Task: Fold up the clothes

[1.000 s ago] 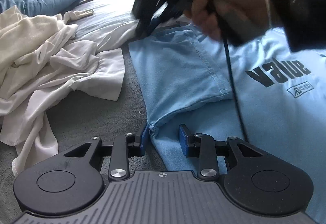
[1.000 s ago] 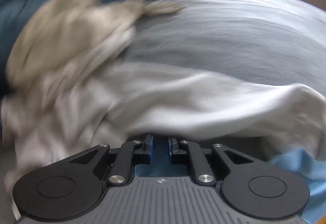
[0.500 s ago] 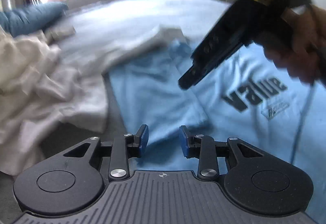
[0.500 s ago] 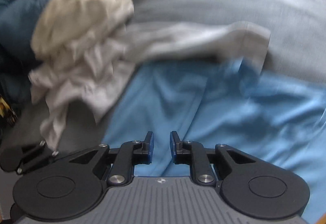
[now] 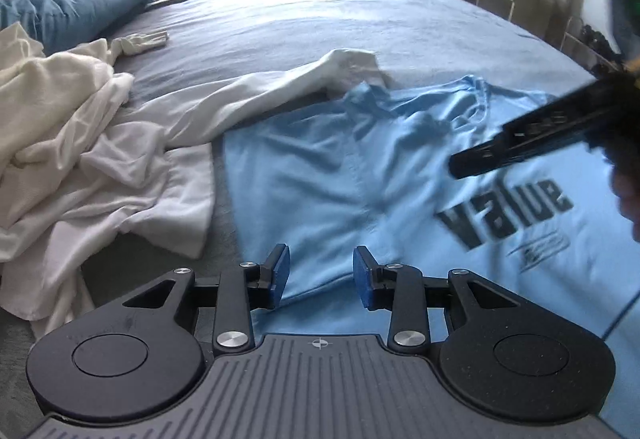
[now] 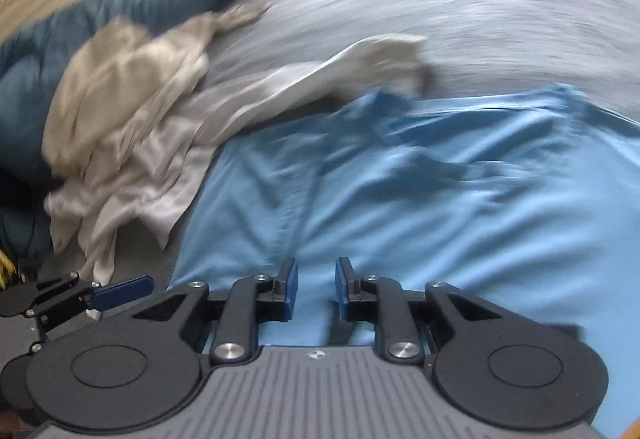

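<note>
Left wrist view first: the left gripper (image 5: pixel 321 277) hovers low over the near edge of the light blue T-shirt (image 5: pixel 344 191), fingers apart, nothing between them. That shirt lies spread on the grey-blue bed sheet (image 5: pixel 320 23), printed side up, its left edge running straight beside a strip of bare sheet. Just past that strip sits the rumpled white garment (image 5: pixel 100 159), one sleeve reaching across to touch the shirt's far corner. Beyond both, plenty of open sheet all the way to the far edge of the bed. A dark blue pillow (image 5: pixel 76 9) sits at the far left. The right gripper (image 5: pixel 532 143) comes in from the right above the printed lettering, blurred and cut off by the frame. Over to the right wrist view: its fingers stand apart above the blue cloth, empty, though the whole picture is smeared. The left gripper's blue fingertip pokes in at the lower left there, mostly hidden.
</note>
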A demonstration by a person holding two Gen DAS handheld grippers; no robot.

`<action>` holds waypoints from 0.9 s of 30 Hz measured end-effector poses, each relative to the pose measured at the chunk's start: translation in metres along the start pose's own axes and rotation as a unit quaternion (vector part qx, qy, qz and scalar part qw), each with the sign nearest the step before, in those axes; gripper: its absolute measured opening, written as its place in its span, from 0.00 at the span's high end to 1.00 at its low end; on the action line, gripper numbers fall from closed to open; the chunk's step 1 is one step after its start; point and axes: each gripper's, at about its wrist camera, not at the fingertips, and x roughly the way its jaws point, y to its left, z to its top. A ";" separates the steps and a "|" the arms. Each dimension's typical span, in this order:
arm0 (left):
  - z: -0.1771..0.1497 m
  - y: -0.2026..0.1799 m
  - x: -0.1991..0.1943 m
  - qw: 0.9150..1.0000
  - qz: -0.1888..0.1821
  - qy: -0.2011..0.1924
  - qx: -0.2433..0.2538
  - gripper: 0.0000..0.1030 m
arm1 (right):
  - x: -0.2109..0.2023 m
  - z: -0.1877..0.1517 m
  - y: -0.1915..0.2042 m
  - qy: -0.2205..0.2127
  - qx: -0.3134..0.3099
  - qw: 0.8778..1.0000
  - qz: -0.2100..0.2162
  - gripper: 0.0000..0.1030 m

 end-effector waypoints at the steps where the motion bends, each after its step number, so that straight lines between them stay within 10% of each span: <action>1: 0.003 -0.011 0.000 1.000 -0.001 0.001 -0.004 0.66 | -0.010 -0.001 -0.014 -0.004 0.009 1.000 -0.003 0.73; 13: 0.045 -0.240 0.042 0.995 -0.079 -0.027 0.060 0.66 | -0.119 -0.004 -0.191 -0.031 0.112 0.992 -0.037 0.68; 27: 0.062 -0.436 0.127 0.961 -0.161 -0.026 0.225 0.66 | -0.157 0.053 -0.399 0.026 0.181 0.980 -0.074 0.45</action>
